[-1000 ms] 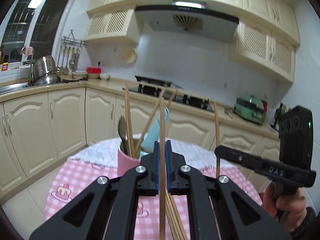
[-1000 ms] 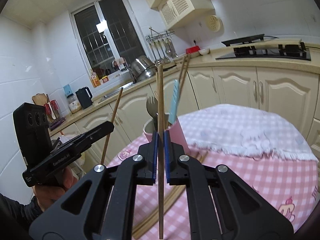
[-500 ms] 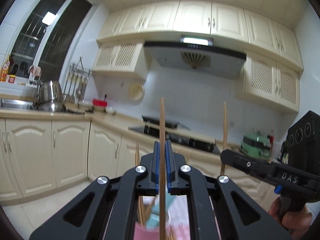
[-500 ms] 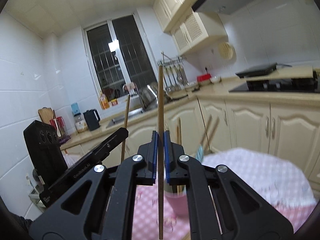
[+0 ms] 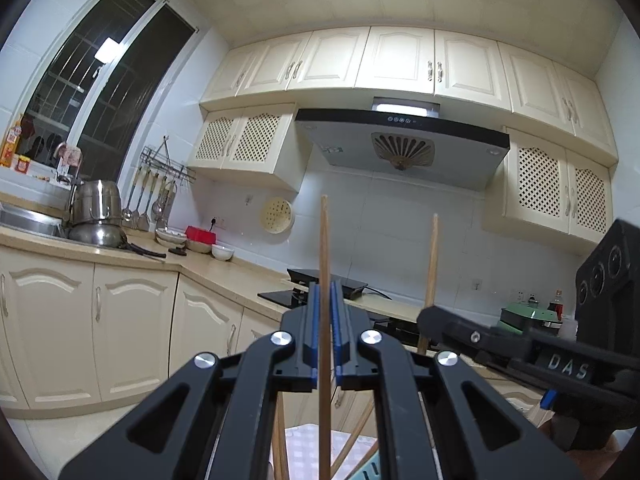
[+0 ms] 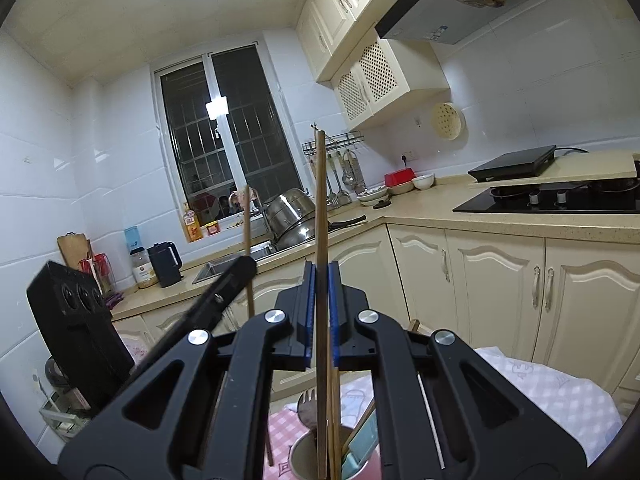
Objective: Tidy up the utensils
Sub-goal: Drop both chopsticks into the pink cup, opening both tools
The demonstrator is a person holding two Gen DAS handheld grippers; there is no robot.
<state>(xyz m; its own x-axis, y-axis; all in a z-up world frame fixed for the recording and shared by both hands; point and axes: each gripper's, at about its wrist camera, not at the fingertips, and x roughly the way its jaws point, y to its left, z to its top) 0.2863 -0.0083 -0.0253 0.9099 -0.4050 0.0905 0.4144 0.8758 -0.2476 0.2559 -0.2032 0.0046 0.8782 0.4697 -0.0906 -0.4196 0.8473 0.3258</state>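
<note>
Two slim wooden chopsticks are in play, one upright in each gripper: the left gripper (image 5: 325,322) has its jaws clamped on a long pale-wood chopstick (image 5: 324,264), and the right gripper (image 6: 320,304) is clamped the same way on a darker brown wooden chopstick (image 6: 320,208) whose lower end reaches down toward the round pink utensil cup (image 6: 304,460) below. These sticks look light, stiff and smooth, so they may pivot or slide in a narrow pinch; you hold each near its middle, which seems sensible. The cup, on a pink checked tablecloth (image 6: 280,420) over the worktop, already carries a metal fork (image 6: 308,404) and a pale blue utensil handle (image 6: 366,436), so lower gently.
</note>
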